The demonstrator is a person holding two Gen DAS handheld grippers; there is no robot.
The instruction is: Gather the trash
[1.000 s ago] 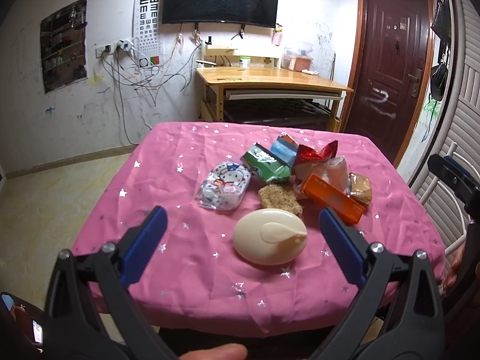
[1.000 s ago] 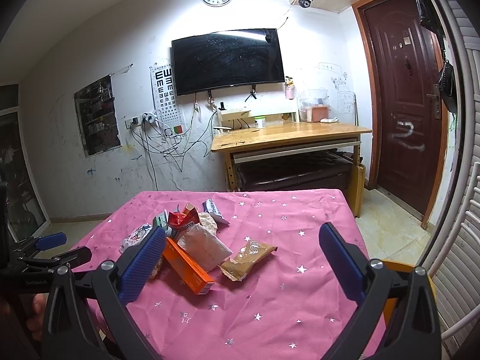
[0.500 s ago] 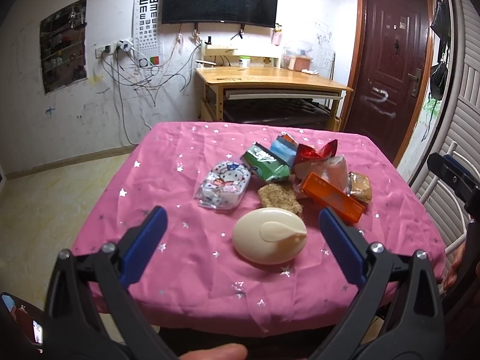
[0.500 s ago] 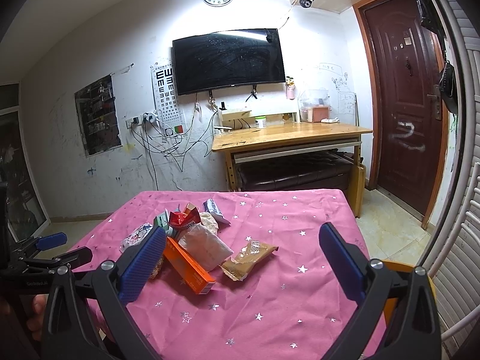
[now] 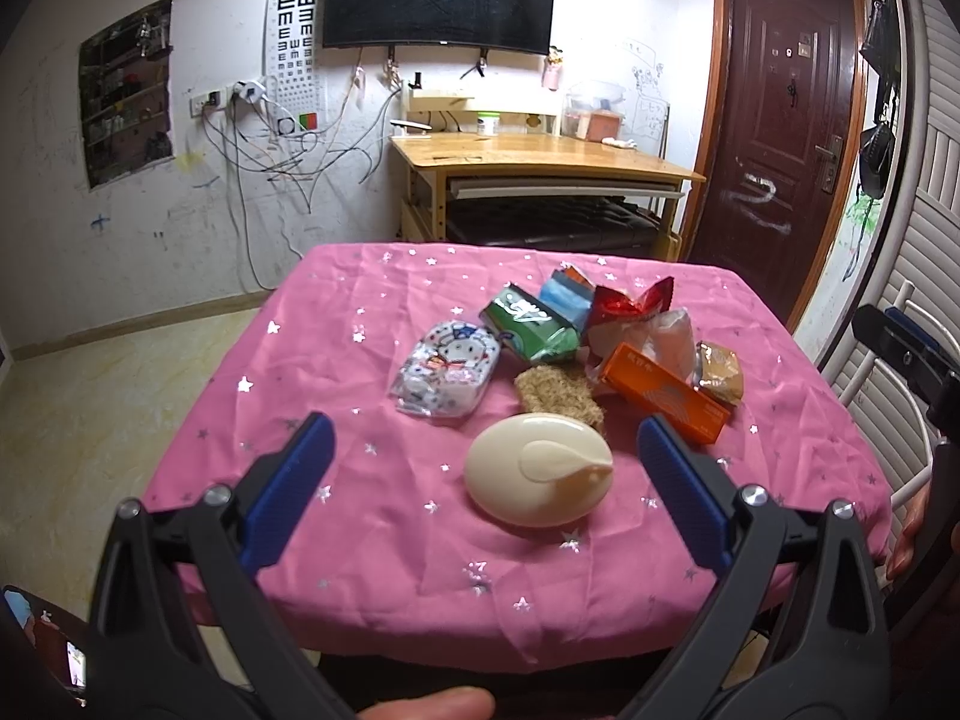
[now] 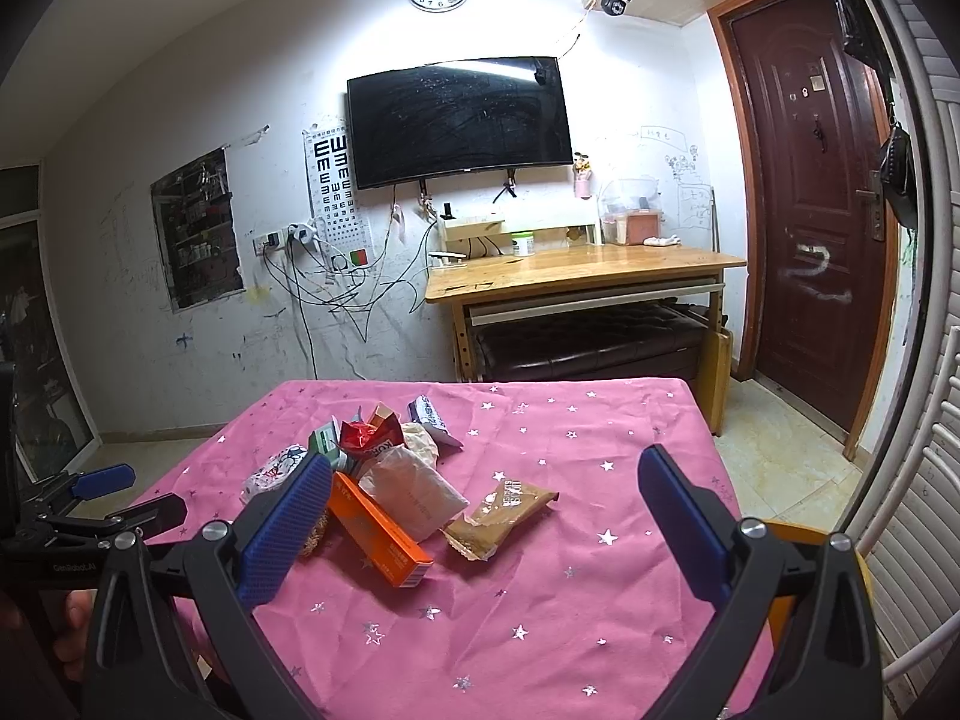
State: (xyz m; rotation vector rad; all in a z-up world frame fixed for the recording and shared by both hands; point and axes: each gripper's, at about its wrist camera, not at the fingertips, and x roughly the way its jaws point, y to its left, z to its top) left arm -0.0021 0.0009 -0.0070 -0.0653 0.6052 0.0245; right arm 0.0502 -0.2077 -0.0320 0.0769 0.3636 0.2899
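Note:
A pile of trash lies on the pink star-print tablecloth (image 5: 360, 516): a cartoon-print packet (image 5: 447, 367), a green packet (image 5: 528, 324), a red wrapper (image 5: 630, 303), an orange box (image 5: 666, 391), a brown wrapper (image 6: 501, 510) and a clear bag (image 6: 417, 492). A cream oval lidded container (image 5: 539, 468) sits in front of the pile. My left gripper (image 5: 477, 474) is open and empty, near the container at the table's front edge. My right gripper (image 6: 483, 531) is open and empty, above the table right of the pile.
A wooden desk (image 6: 576, 270) with a dark bench under it stands against the far wall below a TV (image 6: 459, 120). A brown door (image 6: 822, 228) is at the right. A white slatted panel (image 5: 936, 228) is close on the right side.

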